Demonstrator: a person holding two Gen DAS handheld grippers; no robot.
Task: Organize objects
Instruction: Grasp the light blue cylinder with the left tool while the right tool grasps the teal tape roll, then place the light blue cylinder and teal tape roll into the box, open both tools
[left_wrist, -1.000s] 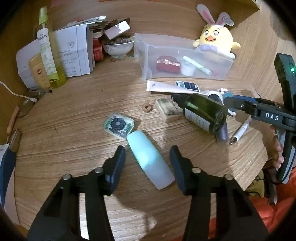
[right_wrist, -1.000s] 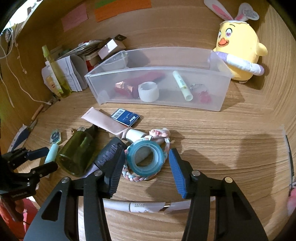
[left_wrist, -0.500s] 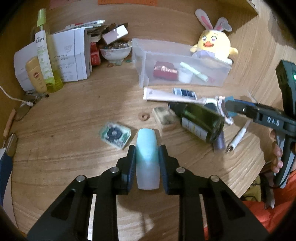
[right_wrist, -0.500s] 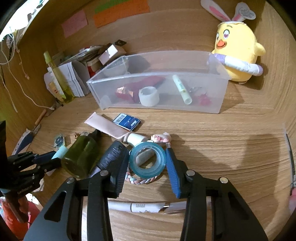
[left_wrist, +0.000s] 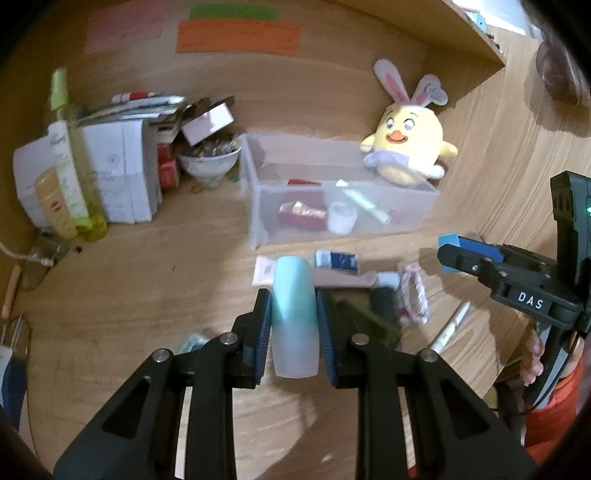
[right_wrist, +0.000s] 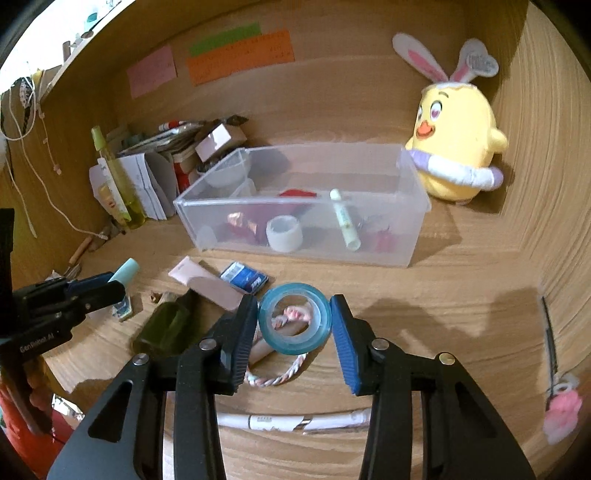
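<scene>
the mint tube (left_wrist: 294, 314), smooth, rounded plastic and probably light and slippery, sits pinched at mid-body between the left gripper (left_wrist: 293, 328) pads, clear of the wooden desk (left_wrist: 129, 295). the teal tape roll (right_wrist: 293, 318), a stiff glossy ring, is squeezed across its rim by the right gripper (right_wrist: 294, 330). the clear bin (right_wrist: 295, 254) waits at twelve o'clock, frosted, thin-walled.

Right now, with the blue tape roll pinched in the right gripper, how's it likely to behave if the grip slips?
The tape roll is a thin hollow ring, probably light. The right gripper pinches its round rim, so it may pivot or pop out. If dropped on the wooden desk, it would likely roll or wobble rather than break.
</scene>
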